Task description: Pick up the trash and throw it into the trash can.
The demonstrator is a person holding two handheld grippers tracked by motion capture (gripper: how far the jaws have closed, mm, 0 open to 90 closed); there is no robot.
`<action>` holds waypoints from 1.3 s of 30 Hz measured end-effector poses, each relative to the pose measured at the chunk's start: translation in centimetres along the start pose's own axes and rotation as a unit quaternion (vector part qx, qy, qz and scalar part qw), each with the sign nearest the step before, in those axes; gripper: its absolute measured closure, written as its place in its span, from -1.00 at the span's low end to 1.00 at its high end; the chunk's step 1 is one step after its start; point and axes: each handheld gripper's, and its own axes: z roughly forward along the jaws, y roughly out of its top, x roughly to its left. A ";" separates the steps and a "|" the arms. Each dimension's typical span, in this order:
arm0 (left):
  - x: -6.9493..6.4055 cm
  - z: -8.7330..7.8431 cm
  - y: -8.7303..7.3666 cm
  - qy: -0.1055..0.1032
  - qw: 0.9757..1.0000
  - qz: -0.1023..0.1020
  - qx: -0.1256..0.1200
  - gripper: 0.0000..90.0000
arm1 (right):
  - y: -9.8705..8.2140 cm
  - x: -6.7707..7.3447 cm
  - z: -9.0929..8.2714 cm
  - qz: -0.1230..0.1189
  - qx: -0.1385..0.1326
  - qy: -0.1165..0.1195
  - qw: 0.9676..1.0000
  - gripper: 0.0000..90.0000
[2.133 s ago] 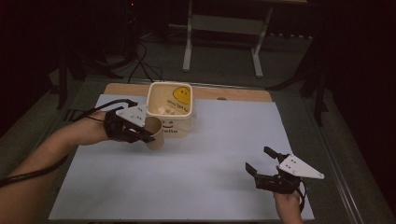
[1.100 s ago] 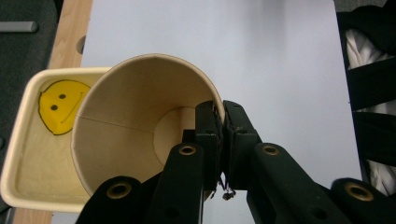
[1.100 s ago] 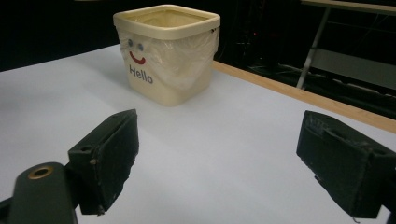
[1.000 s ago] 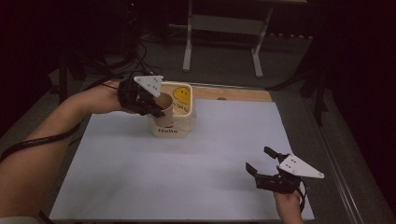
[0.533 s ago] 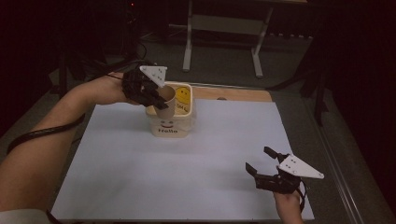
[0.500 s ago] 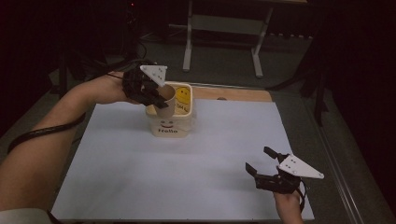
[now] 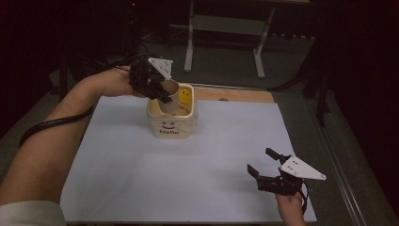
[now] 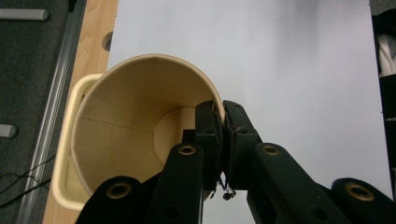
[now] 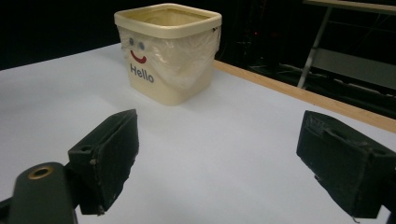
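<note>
A brown paper cup (image 7: 172, 98) hangs tilted over the cream tub (image 7: 170, 128) with the smiley face and "Hello", its lower part inside the tub's mouth. My left gripper (image 7: 162, 94) is shut on the cup's rim. In the left gripper view the jaws pinch the cup wall (image 8: 126, 126), one inside and one outside, and the tub's rim (image 8: 60, 177) lies beneath. My right gripper (image 7: 259, 160) rests open and empty near the table's front right corner. In the right gripper view the tub (image 9: 168, 65) stands ahead between the spread jaws (image 9: 219, 154).
A white sheet (image 7: 197, 160) covers the table, and a wooden strip (image 7: 235, 94) shows along the far edge. A metal frame's legs (image 7: 221, 28) stand on the dark floor beyond. A cable (image 7: 51, 123) trails along the person's left forearm.
The left gripper carried the cup up from the sheet beside the tub to above the tub's mouth, then tipped it partly in. The right gripper stayed put.
</note>
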 end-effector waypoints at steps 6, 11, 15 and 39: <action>0.7 -0.1 0.4 0.000 1.000 0.000 0.004 0.93 | -0.1 -0.1 0.0 -0.001 0.001 0.000 1.000 -0.72; 1.2 0.1 0.4 0.004 1.000 0.007 0.006 0.93 | -0.1 0.0 0.0 0.000 0.001 0.002 1.000 -0.72; 1.4 0.1 0.4 0.005 1.000 0.005 0.007 0.93 | 0.0 0.1 0.1 -0.003 0.001 0.003 1.000 -0.72; 4.6 0.1 0.8 0.039 0.999 -0.011 0.019 0.89 | -0.1 0.1 0.3 0.000 0.006 0.007 1.000 -0.71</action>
